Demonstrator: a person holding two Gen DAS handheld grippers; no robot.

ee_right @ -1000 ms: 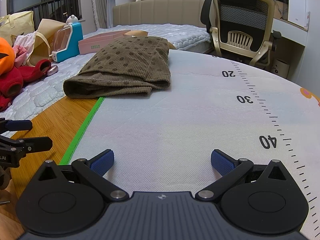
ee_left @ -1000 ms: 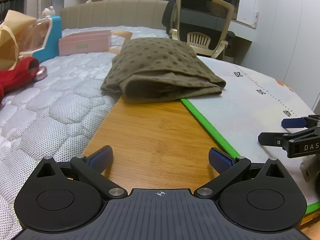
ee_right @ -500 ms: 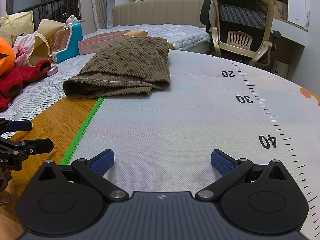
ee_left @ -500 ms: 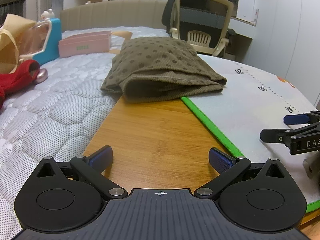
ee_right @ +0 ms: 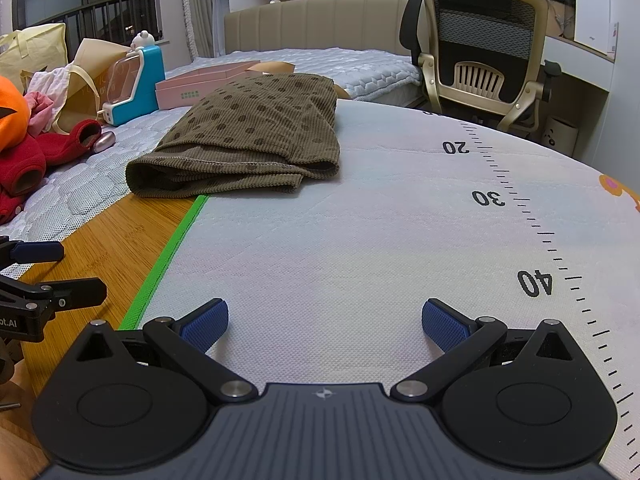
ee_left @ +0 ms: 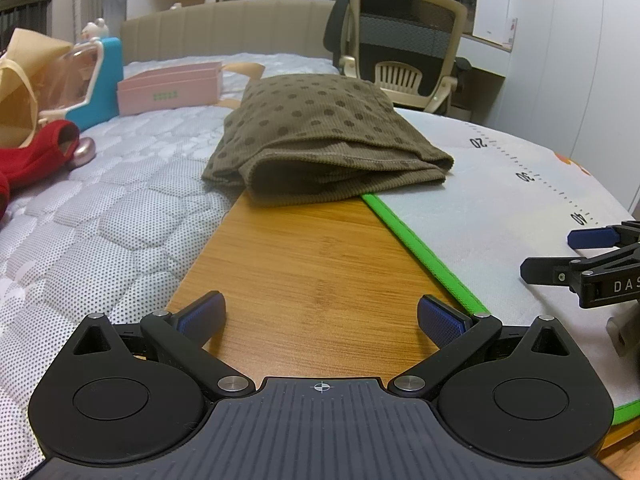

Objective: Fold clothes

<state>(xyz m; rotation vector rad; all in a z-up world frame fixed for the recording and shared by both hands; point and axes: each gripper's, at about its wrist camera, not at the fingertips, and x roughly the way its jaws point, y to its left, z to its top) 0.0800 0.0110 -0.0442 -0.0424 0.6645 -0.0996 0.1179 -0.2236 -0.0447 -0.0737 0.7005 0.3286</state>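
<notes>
A brown dotted corduroy garment [ee_left: 320,148] [ee_right: 248,140] lies folded in a thick stack at the far end of the wooden table [ee_left: 316,264], partly over the white mat [ee_right: 360,240] with a green edge. My left gripper [ee_left: 320,318] is open over bare wood, well short of the garment, holding nothing. My right gripper [ee_right: 324,322] is open over the white mat, also empty and well short of the garment. Each gripper shows at the edge of the other's view: the right gripper [ee_left: 560,254], the left gripper [ee_right: 76,268].
A quilted bed [ee_left: 100,208] runs along the left with red clothing [ee_right: 24,164], a blue case [ee_right: 138,88], a pink box [ee_left: 170,90] and paper bags [ee_right: 88,76]. An office chair [ee_right: 480,56] stands beyond the table. The mat carries a printed number scale [ee_right: 488,198].
Almost nothing: the left wrist view has shifted very slightly, so the garment and the right gripper sit a touch differently in frame. Both grippers stay open and empty.
</notes>
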